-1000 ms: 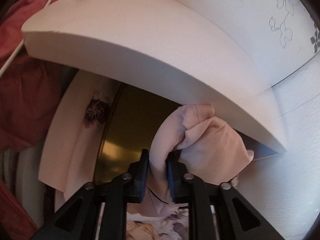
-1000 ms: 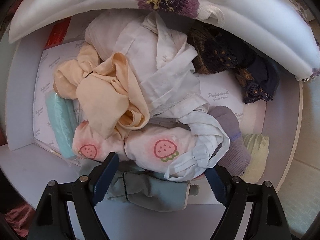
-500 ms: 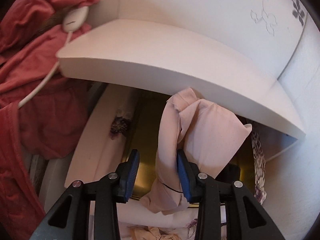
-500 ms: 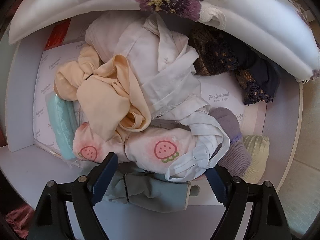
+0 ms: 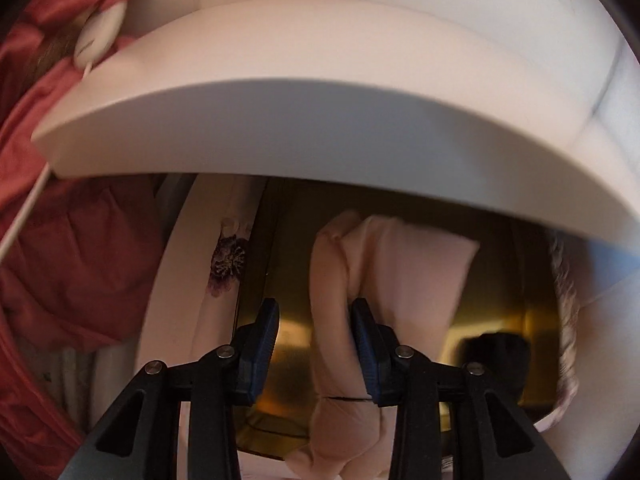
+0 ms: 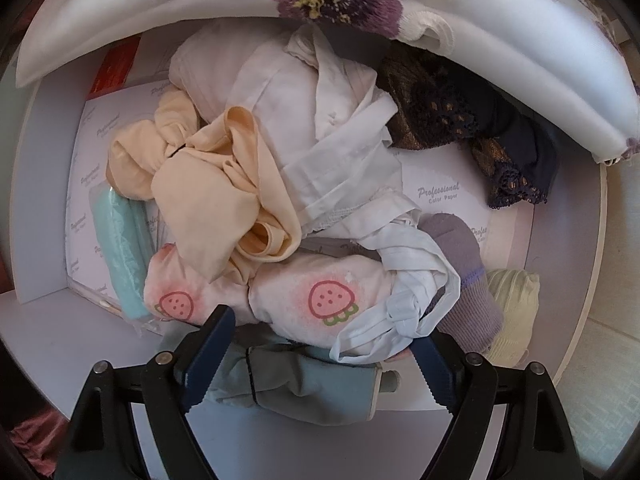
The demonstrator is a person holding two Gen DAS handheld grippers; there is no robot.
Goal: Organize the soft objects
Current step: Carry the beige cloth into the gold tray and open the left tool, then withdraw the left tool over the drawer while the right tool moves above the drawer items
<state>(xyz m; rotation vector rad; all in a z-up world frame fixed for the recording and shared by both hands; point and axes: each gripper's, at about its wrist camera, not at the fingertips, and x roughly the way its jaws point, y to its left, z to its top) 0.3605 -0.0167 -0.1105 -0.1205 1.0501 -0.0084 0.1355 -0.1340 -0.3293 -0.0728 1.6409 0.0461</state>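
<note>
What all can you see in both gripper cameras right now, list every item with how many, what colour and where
pale pink garment: 1, pink, hanging between the left fingers, touching the right one
white shelf: 1, white, above the garment
red fabric: 1, red, left edge of the left view
white cord: 1, white, across the red fabric
drawer: 1, white, holding the pile
strawberry-print pieces: 2, white and pink, front of the pile
peach garment: 1, centre left
white garments: several, centre
dark lace garment: 1, navy and gold, right
purple sock: 1, right front
grey-green garment: 1, front edge
left gripper: open
right gripper: open, over the pile
</note>
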